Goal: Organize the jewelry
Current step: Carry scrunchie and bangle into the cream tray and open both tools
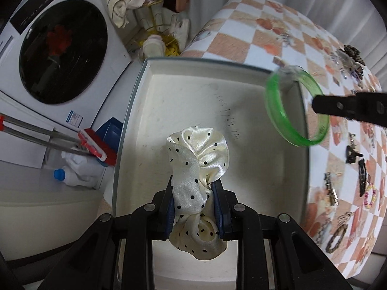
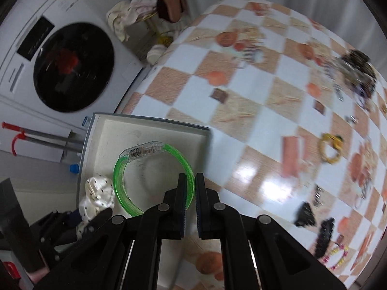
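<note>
While the cream polka-dot scrunchie (image 1: 193,166) sits clamped between the blue pads of the left gripper (image 1: 194,207), it hangs over the floor of the shallow white tray (image 1: 135,111). The green bangle (image 2: 154,176), with its clear plastic capsule segment toward the tray's far side, is pinched at its rim by the closed right gripper (image 2: 189,193) and held above the tray near the right wall.

Surface: a table under an orange-and-white checkered cloth (image 2: 241,89), printed with food motifs. The tray sits at the table's left edge. Loose pieces are scattered on the cloth to the right: black hair clips (image 2: 314,220), a yellow ring-shaped piece (image 2: 330,151), a bead bracelet (image 2: 337,253), and a dark tangled heap (image 2: 358,70) at the far side.

Room: a white front-loading washer (image 1: 63,58) with something red behind the dark door; a broom with red trim (image 1: 96,145) and a white bottle with a blue cap (image 1: 72,174) on the floor; clothes on a yellow wire rack (image 1: 150,7).

Left view only: the scrunchie grip close up, faint pen marks on the tray floor. Right view only: the bangle's capsule, the wider spread of cloth, somewhat motion-blurred.
</note>
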Motion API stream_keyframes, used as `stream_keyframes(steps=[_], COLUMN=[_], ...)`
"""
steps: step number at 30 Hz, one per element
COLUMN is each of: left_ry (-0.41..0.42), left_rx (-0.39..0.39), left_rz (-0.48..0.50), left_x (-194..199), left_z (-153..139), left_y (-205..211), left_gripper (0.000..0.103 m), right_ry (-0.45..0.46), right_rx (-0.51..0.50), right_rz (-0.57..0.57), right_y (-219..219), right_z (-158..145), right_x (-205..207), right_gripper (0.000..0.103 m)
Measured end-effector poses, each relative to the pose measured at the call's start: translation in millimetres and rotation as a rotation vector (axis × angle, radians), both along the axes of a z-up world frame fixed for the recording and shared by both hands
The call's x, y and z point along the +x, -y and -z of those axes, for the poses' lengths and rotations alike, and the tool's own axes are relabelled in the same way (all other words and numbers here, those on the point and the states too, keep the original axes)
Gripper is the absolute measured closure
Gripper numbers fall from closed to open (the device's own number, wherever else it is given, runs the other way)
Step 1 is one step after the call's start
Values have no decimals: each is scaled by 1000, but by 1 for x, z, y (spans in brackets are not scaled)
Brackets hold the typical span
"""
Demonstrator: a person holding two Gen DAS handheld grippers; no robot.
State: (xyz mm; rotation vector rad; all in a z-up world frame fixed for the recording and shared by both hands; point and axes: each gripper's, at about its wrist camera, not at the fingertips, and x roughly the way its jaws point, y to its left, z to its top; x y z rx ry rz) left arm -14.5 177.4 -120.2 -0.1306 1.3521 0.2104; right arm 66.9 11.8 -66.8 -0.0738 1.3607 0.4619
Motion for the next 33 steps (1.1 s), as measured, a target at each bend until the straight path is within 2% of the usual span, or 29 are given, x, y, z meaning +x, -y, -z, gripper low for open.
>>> stream_keyframes(steps=[7, 19, 20, 21, 22, 30, 33], left_ry=[-23, -35, -36, -37, -34, -54, -51], left_rx=[-3, 28, 37, 43, 51, 63, 62], left_rz=[-10, 4, 5, 5, 2, -3, -4], left_x=[0, 3, 3, 4, 3, 0, 0], left_z=[17, 26, 26, 26, 25, 22, 17], left_y=[-4, 7, 8, 8, 9, 11, 11], left_gripper=[71, 70, 59, 41, 38, 38, 37], right_ry=[-13, -59, -67, -74, -77, -97, -84], right_rx=[-44, -90, -90, -92, -93, -58, -25], right_rz=[-22, -24, -25, -25, -26, -29, -28], right_y=[-30, -36, -36, -35, -36, -37, -35], right_z=[25, 57, 59, 61, 63, 61, 49], right_x=[7, 7, 6, 6, 5, 11, 10], right_gripper=[96, 96, 96, 95, 95, 93, 75])
